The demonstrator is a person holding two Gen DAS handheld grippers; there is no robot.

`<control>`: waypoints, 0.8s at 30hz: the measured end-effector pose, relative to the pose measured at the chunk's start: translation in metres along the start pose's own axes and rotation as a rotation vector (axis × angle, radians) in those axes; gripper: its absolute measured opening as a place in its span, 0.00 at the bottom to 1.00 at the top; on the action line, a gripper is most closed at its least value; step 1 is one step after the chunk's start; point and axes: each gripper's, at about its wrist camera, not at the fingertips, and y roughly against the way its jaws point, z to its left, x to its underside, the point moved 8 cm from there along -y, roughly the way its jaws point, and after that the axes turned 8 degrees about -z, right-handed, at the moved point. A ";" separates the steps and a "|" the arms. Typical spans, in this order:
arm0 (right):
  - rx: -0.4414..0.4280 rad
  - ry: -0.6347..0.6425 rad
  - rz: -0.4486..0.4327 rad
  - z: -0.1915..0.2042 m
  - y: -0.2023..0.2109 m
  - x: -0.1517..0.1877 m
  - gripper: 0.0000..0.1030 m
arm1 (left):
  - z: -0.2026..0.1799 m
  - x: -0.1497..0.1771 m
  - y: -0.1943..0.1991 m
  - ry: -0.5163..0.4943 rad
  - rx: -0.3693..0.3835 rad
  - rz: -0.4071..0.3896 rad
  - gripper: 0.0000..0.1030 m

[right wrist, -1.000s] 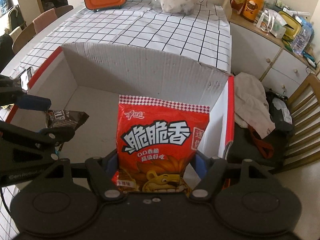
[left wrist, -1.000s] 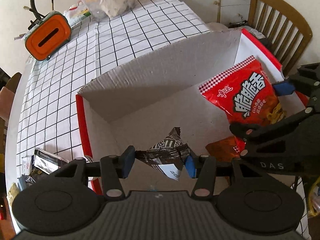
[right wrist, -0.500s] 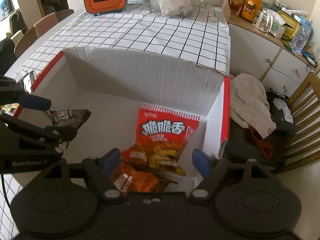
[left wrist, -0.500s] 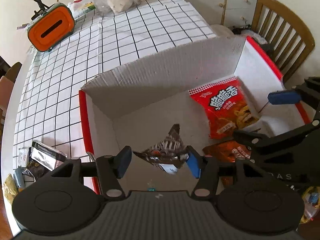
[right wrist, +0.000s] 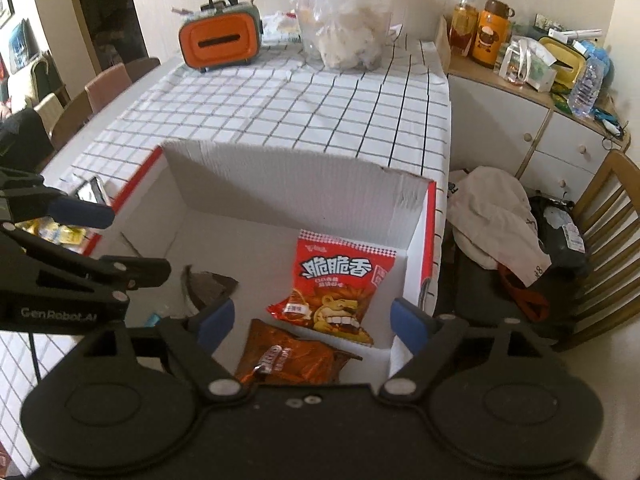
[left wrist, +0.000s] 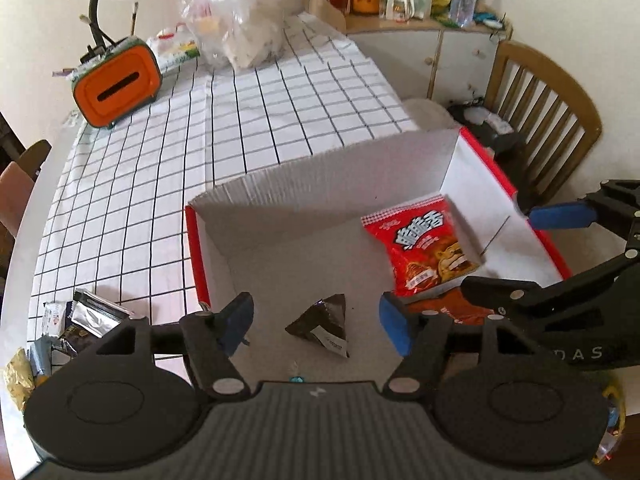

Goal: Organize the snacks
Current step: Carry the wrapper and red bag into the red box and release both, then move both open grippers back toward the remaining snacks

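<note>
The left gripper (left wrist: 316, 322) is held with its jaws spread wide above the white cardboard box (left wrist: 320, 184), nothing clamped, and the dark brown candy packet (left wrist: 322, 324) is seen lying on the box floor below. The right gripper (right wrist: 308, 320) is likewise spread and empty, the red snack bag (right wrist: 336, 284) lying flat in the box's right corner, its lower end overlapping an orange-brown packet (right wrist: 292, 362).
</note>
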 end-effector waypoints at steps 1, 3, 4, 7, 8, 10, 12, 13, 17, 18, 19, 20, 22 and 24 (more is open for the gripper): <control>-0.003 -0.003 -0.005 0.001 0.003 -0.001 0.82 | 0.000 -0.001 0.004 -0.001 0.002 -0.010 0.69; -0.008 -0.012 -0.021 0.003 0.010 -0.004 0.82 | 0.001 -0.002 0.012 -0.005 0.003 -0.032 0.70; -0.010 -0.016 -0.028 0.004 0.013 -0.005 0.83 | 0.002 -0.002 0.016 -0.005 0.005 -0.041 0.70; -0.019 -0.026 -0.047 0.009 0.022 -0.008 0.83 | 0.008 -0.002 0.027 0.003 0.013 -0.069 0.72; -0.023 -0.030 -0.056 0.012 0.025 -0.009 0.83 | 0.011 -0.003 0.031 0.007 0.013 -0.079 0.73; -0.030 -0.037 -0.070 0.016 0.031 -0.011 0.85 | 0.017 -0.002 0.039 0.015 0.015 -0.099 0.73; -0.037 -0.042 -0.090 0.023 0.036 -0.014 0.88 | 0.023 -0.001 0.046 0.020 0.016 -0.118 0.73; -0.041 -0.044 -0.098 0.026 0.038 -0.015 0.89 | 0.026 0.000 0.049 0.021 0.015 -0.127 0.73; -0.064 -0.051 -0.124 0.044 0.045 -0.021 0.90 | 0.042 0.004 0.064 0.031 0.010 -0.166 0.74; -0.069 -0.051 -0.133 0.050 0.047 -0.023 0.91 | 0.046 0.005 0.067 0.035 0.012 -0.173 0.74; -0.074 -0.051 -0.141 0.056 0.049 -0.025 0.92 | 0.050 0.007 0.070 0.037 0.012 -0.182 0.74; -0.079 -0.050 -0.147 0.061 0.050 -0.026 0.92 | 0.055 0.008 0.074 0.038 0.010 -0.193 0.74; -0.089 -0.052 -0.155 0.072 0.051 -0.027 0.94 | 0.064 0.012 0.080 0.033 0.004 -0.209 0.74; -0.098 -0.056 -0.156 0.084 0.051 -0.027 0.94 | 0.074 0.017 0.086 0.028 -0.002 -0.223 0.74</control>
